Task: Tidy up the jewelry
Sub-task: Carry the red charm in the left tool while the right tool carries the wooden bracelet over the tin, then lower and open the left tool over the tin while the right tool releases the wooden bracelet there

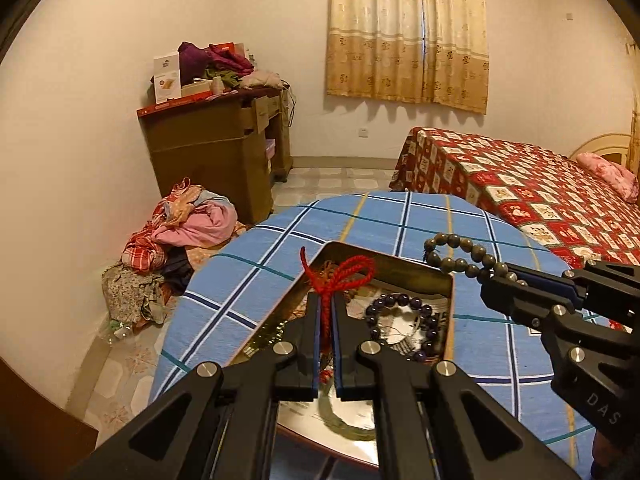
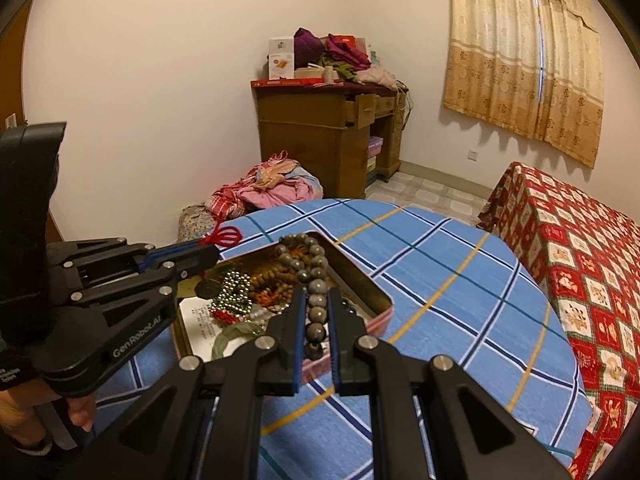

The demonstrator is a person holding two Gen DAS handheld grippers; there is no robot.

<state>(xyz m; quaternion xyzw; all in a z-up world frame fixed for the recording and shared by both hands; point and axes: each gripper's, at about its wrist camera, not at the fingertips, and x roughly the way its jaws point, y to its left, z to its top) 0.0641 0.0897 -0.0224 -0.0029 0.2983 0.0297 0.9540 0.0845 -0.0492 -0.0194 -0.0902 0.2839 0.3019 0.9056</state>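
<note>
Above the tin [image 2: 384, 314], grey-green round-bead bracelet [image 2: 316, 280], glossy, looped.

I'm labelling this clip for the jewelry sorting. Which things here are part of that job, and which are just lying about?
Part of the job:
left gripper, shut on the red cord
right gripper, shut on the grey bead bracelet
open tin
purple bead bracelet

Just lying about:
clothes pile
cabinet
bed
curtain

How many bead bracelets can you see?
3 at least. A grey bead bracelet is held by the right tool; a purple bead bracelet and a brown bead string lie in the tin. More may be hidden.
</note>
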